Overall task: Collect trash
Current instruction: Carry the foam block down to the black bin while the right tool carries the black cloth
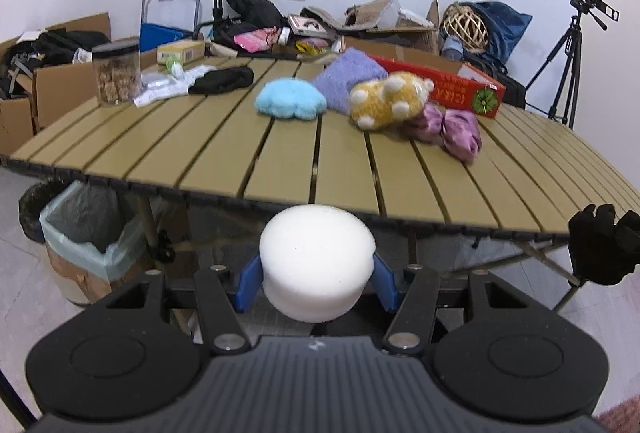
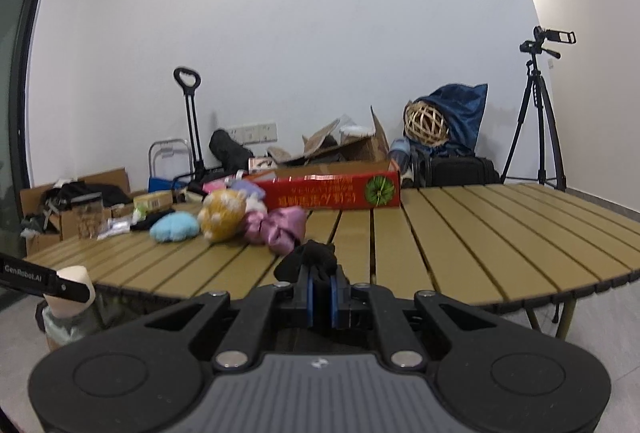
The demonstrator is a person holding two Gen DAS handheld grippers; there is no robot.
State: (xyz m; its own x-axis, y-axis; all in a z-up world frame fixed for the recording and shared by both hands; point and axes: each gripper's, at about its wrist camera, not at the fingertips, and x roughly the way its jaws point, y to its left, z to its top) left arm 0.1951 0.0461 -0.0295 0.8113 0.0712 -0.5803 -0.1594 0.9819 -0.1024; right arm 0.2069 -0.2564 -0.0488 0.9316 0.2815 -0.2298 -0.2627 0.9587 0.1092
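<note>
Between the blue pads of the left tool point(image 1: 316, 275) sits a white foam cylinder point(image 1: 316, 261), pinched at its sides and held in the air short of the near edge of the counter point(image 1: 208, 161). From the right wrist view the same cylinder point(image 2: 74, 291) shows at nine o'clock, partly hidden by the left tool's black finger.

At the tip of the right tool point(image 2: 321, 283), its pads pressed together, a crumpled black cloth point(image 2: 310, 261) is clamped; it hides the fingertips. In the left wrist view that cloth point(image 1: 602, 245) hangs at three o'clock, cut off by the frame edge.

Below the counter at eight o'clock stands a lined trash bin point(image 1: 86, 245), its base hidden behind the left tool's body.

Farther out on the slats lie a blue fluffy toy point(image 1: 291, 100), a yellow spotted plush point(image 1: 390, 99), a purple satin bundle point(image 1: 450, 127) and a red box point(image 1: 452, 87). At ten o'clock a clear jar point(image 1: 116, 75) holds what may be brown snacks; the blur prevents certainty.
</note>
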